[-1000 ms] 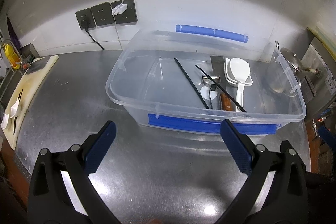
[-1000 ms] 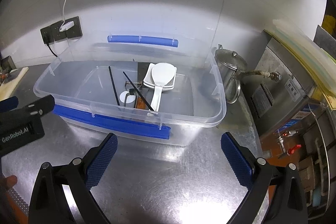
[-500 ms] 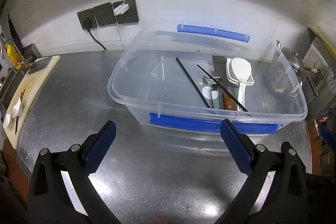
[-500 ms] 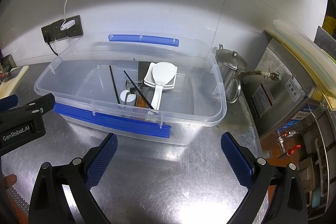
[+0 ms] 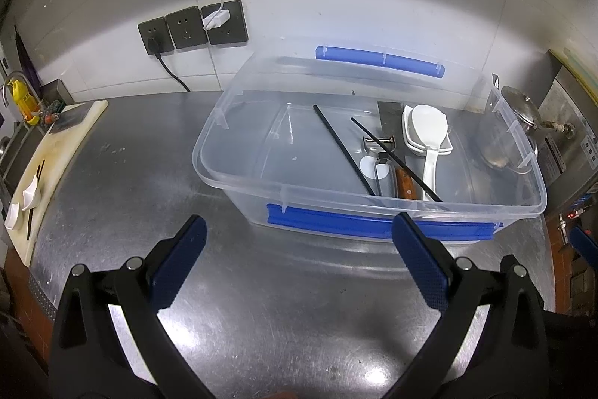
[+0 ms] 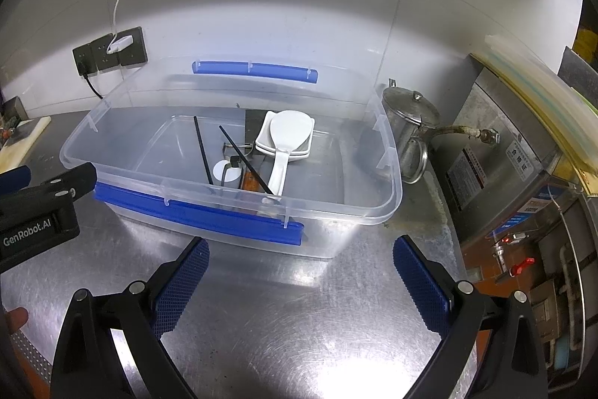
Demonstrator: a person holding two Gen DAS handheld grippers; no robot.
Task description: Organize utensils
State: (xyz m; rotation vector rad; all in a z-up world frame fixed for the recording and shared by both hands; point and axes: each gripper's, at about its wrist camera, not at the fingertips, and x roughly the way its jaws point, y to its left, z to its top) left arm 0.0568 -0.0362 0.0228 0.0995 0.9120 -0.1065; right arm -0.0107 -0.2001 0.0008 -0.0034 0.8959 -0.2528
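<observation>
A clear plastic bin [image 5: 209, 171] with blue handles stands on the steel counter; it also shows in the right wrist view [image 6: 392, 208]. Inside lie two black chopsticks [image 5: 342, 144], a peeler [image 5: 379, 146], a wooden-handled cleaver [image 5: 403, 180], a white rice paddle [image 5: 429, 133] and white dishes [image 6: 263, 137]. My left gripper [image 5: 299, 260] is open and empty, in front of the bin. My right gripper [image 6: 301, 279] is open and empty, in front of the bin's right half. The left gripper's body [image 6: 37, 212] shows at the left of the right wrist view.
A cutting board [image 5: 56, 152] at the far left holds white spoons [image 5: 28, 197] and chopsticks. A steel kettle [image 6: 407, 126] stands right of the bin, next to a steel appliance [image 6: 504, 152]. Wall sockets [image 5: 194, 28] with cables are behind.
Both grippers have drawn back slightly from the bin and stay open. Nothing in the bin has moved.
</observation>
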